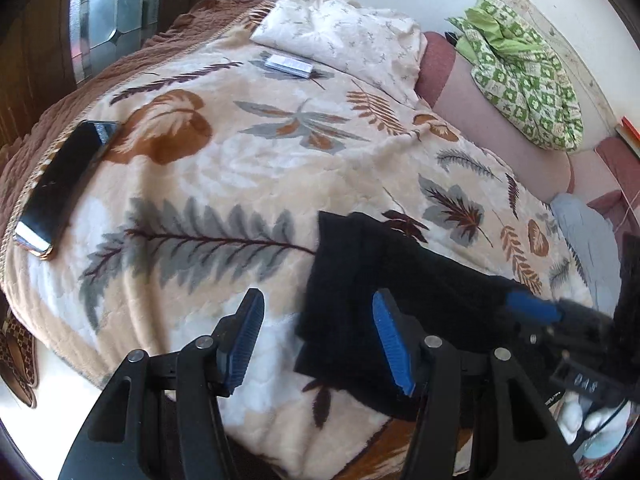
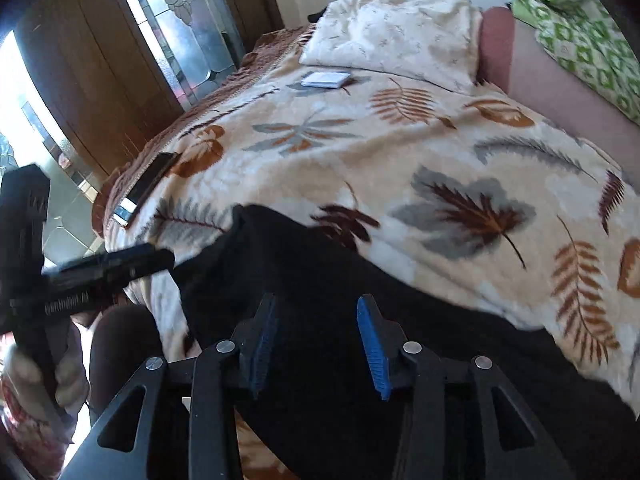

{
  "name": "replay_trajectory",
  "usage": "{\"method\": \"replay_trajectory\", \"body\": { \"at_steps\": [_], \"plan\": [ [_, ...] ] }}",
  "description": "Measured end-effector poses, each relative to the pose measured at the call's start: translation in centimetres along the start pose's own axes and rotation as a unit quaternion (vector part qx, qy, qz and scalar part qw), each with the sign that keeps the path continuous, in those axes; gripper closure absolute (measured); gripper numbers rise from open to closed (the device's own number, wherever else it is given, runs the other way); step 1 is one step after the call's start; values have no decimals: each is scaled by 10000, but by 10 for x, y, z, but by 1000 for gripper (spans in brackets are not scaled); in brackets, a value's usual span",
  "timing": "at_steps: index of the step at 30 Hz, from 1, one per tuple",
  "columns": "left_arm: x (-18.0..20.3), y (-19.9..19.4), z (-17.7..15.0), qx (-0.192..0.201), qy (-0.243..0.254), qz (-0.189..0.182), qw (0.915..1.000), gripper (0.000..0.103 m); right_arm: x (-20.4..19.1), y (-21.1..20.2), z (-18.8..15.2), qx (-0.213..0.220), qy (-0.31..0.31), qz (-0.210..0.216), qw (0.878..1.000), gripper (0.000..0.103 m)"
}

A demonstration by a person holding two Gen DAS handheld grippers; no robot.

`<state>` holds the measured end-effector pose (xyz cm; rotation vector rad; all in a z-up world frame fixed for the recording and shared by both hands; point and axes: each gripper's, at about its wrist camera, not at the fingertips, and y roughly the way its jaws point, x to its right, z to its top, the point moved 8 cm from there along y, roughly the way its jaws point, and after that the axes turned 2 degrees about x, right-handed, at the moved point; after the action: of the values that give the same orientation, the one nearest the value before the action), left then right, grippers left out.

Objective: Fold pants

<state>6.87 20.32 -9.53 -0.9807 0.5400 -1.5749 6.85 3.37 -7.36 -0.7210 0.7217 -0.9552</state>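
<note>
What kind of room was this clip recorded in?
Most likely a bedroom in a home: a bed covered by a leaf-print blanket, a pillow at its head, and a wooden door with glass panes beside it.

Black pants [image 1: 372, 280] of soft, matte fabric are seen lying on the near part of a leaf-patterned blanket [image 1: 224, 168], at the bed's edge. The cloth is bunched and partly doubled over, with one squared end [image 2: 244, 220] pointing toward the bed's middle.
</note>
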Motion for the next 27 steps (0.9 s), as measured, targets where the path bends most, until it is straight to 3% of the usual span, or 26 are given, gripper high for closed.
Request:
{"method": "replay_trajectory", "body": {
  "at_steps": [2,4,6,8,11,13,16,18,22,27],
  "plan": [
    [10,23,-7,-271,76,79,9996,47,28,-9,-36,-105,231,-303,9992,58],
    [12,46,-19,-535,312,428,9972,44,56,-16,-67,-298,617,-466,9966,58],
    [16,54,-27,-481,614,707,9944,41,83,-23,-94,-416,986,-647,9922,59],
    [23,51,-30,-498,841,795,9920,40,103,-42,-109,-209,1320,-475,9899,60],
    [21,39,-25,-499,599,456,9959,40,133,-83,-118,150,1676,-679,9834,58],
    [11,32,-15,-375,432,516,9970,40,164,-117,-124,477,1946,-917,9754,55],
    [-7,36,-11,-425,272,680,9964,39,215,-159,-139,796,2390,-1413,9574,42],
    [-14,41,-13,-506,103,576,9970,39,248,-176,-153,828,2674,-1713,9446,41],
    [-11,42,-13,-439,184,682,9965,37,287,-183,-161,847,2957,-1848,9334,41],
    [-10,43,-13,-415,186,760,9961,36,324,-155,-160,739,3511,-1390,9230,40]
  ]
}}
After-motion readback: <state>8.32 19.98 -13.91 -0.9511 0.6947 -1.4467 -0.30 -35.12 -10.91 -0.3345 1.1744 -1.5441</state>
